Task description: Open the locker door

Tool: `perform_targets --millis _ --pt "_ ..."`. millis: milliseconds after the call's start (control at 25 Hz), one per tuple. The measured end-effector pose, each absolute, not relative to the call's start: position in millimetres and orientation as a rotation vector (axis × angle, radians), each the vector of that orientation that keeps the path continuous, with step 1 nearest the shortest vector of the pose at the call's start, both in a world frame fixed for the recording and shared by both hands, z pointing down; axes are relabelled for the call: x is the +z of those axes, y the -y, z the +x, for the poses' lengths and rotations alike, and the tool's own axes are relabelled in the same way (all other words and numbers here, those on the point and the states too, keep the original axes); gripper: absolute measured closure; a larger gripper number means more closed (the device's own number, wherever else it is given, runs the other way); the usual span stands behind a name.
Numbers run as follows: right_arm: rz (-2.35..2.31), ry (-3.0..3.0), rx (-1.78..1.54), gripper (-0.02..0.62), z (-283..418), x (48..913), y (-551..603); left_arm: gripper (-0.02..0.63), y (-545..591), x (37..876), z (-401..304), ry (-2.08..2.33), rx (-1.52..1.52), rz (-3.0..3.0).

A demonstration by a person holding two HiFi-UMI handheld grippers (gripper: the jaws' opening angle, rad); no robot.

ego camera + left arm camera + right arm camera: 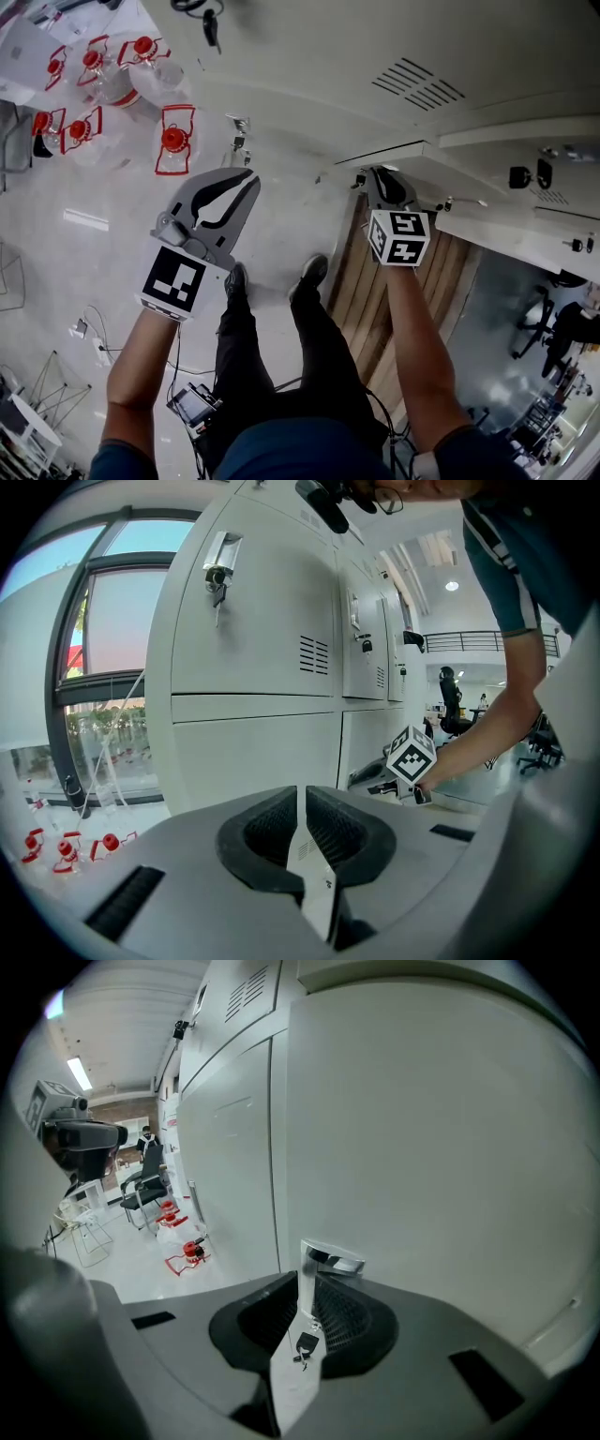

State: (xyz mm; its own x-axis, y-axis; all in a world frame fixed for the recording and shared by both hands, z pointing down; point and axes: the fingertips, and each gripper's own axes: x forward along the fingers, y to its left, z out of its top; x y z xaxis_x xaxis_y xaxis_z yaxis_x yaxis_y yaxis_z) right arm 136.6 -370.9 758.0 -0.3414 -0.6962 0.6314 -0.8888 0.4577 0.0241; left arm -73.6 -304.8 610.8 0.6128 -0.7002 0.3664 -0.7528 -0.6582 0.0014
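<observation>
- Head view: your right hand-held gripper is at the near edge of the locker door, on the right of the scene, low in the locker row. From above, the door seems to stand a little out from the row, over a wooden board on the floor.
- Your left hand-held gripper hangs free above the floor, well apart from the door. Water jugs with red caps stand on the floor to the far left.
- Your shoes are just beside the door's swing path. If you pull wide without stepping back, the door may catch your leg.
- Left gripper view: the left hand-held gripper's jaws are pressed together with nothing between them, and face the upper lockers. It is not steadying the door, so only the right grip controls the door.
- Right gripper view: the right hand-held gripper's jaws are clamped on the thin metal handle that sticks out of the door face. A small key dangles at the jaw line.
- The handle is narrow and smooth, and it is held near its tip. If you pull at an angle or jerk, I judge that the pads could slide off and the door would stop or swing back.
- The key could snag on the jaws or twist in the lock if you roll your wrist while pulling.
</observation>
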Motion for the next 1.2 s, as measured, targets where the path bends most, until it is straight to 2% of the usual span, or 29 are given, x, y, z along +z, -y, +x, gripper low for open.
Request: perform_targets --millis 840,880,920,960,1200 --pt "1.479 1.950 0.492 0.548 157 759 280 0.561 302 603 -78 1.151 0.531 2.700" --pt "1.489 1.932 0.528 0.534 156 761 275 0.561 301 602 -78 1.147 0.537 2.701" --pt "1.489 1.918 0.571 0.483 153 763 270 0.561 300 602 -78 1.143 0.545 2.702" --pt "1.484 1.906 0.614 0.378 148 767 265 0.561 299 601 -78 1.140 0.554 2.701" --pt "1.674 1.839 0.741 0.364 151 765 278 0.561 297 599 -69 1.114 0.575 2.709"
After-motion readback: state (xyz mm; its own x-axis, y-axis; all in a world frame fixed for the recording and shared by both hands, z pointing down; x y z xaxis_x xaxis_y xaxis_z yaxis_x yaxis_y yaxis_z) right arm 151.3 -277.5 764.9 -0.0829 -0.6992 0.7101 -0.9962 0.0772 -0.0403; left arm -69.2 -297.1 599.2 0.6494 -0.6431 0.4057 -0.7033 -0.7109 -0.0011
